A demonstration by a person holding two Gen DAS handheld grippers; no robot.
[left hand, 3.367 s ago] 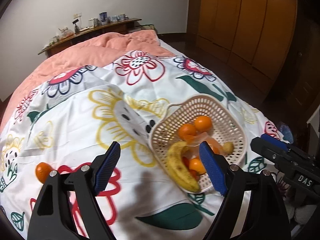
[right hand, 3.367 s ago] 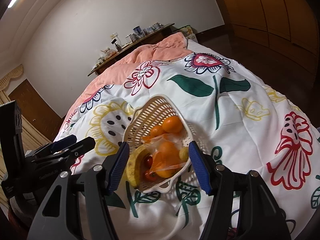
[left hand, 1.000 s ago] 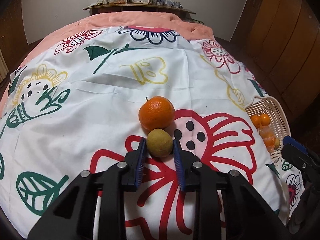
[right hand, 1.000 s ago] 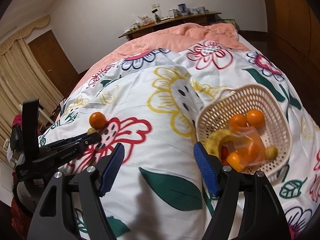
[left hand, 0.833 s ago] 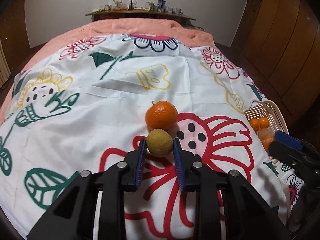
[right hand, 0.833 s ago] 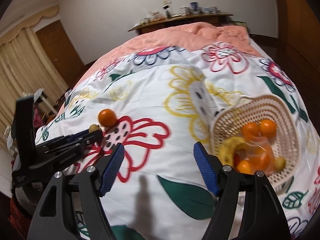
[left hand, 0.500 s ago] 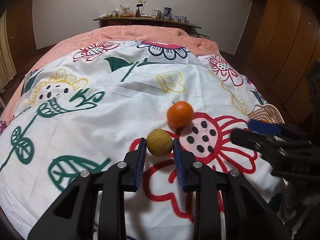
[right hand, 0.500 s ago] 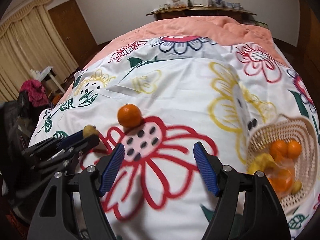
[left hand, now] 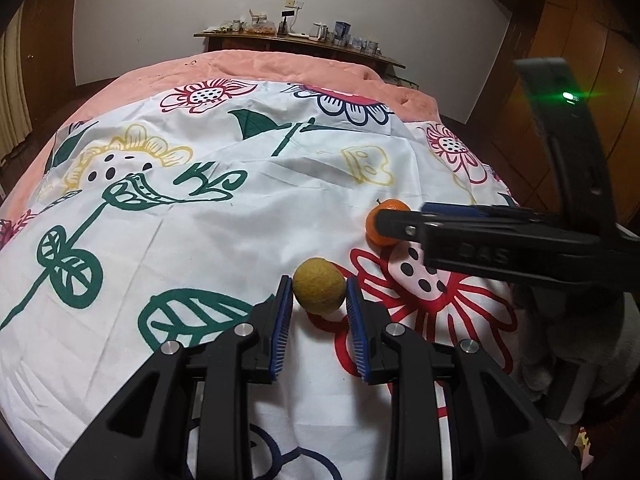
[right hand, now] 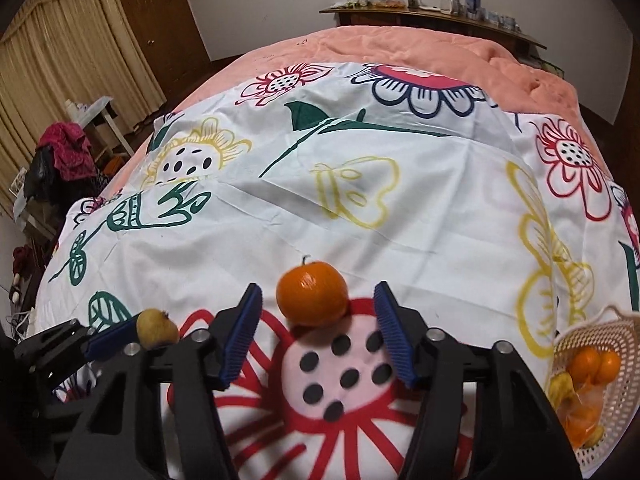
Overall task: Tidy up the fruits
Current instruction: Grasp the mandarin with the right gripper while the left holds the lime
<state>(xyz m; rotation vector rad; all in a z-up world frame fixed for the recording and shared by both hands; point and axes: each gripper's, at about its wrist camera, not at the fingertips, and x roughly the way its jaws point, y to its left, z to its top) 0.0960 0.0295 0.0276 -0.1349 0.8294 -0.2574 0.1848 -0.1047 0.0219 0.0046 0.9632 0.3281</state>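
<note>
My left gripper (left hand: 319, 293) is shut on a small yellow-green round fruit (left hand: 319, 285), held just above the flowered bedsheet; the same fruit (right hand: 156, 329) shows at the lower left of the right wrist view. My right gripper (right hand: 318, 308) is open, its blue pads on either side of an orange (right hand: 312, 294) that lies on the sheet, not touching it. In the left wrist view the orange (left hand: 380, 236) is partly hidden behind the right gripper's finger. A cream basket (right hand: 624, 392) holding oranges, a banana and a plastic bag sits at the lower right.
The white flowered sheet (right hand: 360, 208) covers a bed over a pink quilt (right hand: 400, 44). A wooden shelf (right hand: 432, 14) with small items lines the far wall. Clothes and a small table (right hand: 68, 144) stand at the left, wooden wardrobes (left hand: 600, 80) at the right.
My left gripper closed on the yellow-green fruit and lifted it back from the orange. My right gripper swung from the basket over to the orange and now straddles it.
</note>
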